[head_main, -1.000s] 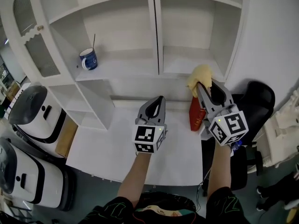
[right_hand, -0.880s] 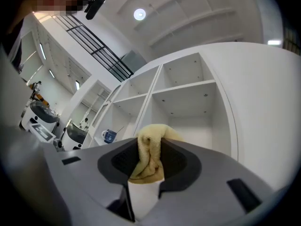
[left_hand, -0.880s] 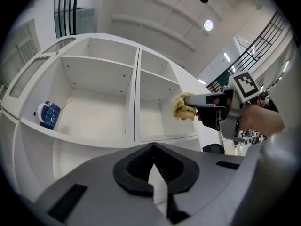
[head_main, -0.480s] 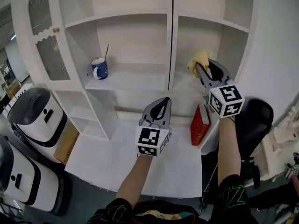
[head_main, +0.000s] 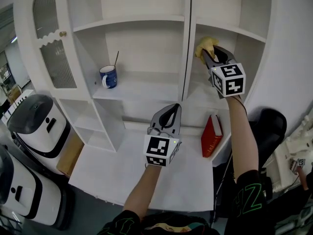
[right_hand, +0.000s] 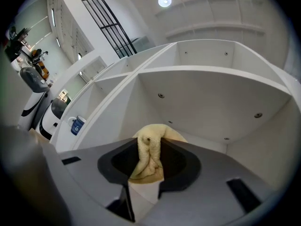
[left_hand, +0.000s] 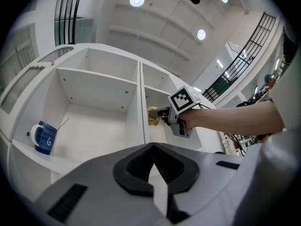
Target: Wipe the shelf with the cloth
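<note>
The yellow cloth point(head_main: 204, 44) is bunched between the fingers of the right gripper point(head_main: 211, 58), which are closed on it; in the right gripper view a fold of the cloth point(right_hand: 149, 157) stands upright in the gap. It is raised into the right-hand bay of the white shelving unit, at the left end of the upper shelf point(head_main: 232, 30), just beside the central divider point(head_main: 187, 53). Whether the cloth touches the shelf board cannot be told. The left gripper point(head_main: 171, 107) hangs lower, over the middle of the white worktop point(head_main: 117, 165), its fingers point(left_hand: 141, 166) pressed together with nothing between them. A blue mug point(head_main: 108, 76) with a thin stick in it stands on the lower shelf of the left bay. A red book point(head_main: 212, 135) leans at the worktop's right edge.
</note>
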### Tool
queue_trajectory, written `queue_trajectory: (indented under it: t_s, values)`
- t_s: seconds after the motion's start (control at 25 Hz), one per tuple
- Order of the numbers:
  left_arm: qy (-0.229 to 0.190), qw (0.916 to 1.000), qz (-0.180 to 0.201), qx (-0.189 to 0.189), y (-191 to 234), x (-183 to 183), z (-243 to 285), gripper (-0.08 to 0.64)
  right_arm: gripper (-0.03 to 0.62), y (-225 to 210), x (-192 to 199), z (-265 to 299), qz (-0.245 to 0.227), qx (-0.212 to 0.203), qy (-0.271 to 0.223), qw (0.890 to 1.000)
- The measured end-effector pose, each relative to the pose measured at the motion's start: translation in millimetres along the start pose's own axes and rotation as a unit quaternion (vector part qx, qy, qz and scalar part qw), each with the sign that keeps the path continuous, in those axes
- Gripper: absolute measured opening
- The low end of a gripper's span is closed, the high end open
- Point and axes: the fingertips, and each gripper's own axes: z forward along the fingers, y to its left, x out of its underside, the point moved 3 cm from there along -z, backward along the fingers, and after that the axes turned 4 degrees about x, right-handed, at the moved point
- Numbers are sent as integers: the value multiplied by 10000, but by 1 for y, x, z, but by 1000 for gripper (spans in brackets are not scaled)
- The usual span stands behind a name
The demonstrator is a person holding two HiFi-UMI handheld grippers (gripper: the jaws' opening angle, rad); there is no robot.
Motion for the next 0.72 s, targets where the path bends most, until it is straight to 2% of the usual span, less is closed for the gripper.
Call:
queue_trajectory:
  t_s: [0.2, 0.48, 0.72]
  values:
    - [-7, 10000, -27, 4, 5, 1, -2, 0, 121, -5, -16, 19, 390, 66, -159, 9991]
    - [-82, 10000, -33, -1, 11, -4, -12, 0, 121, -7, -41, 28, 473, 146, -362, 9981]
    - [-126, 9999, -40, 3, 11, -7, -20, 0, 121, -1, -60, 20, 690, -27, -611, 9957]
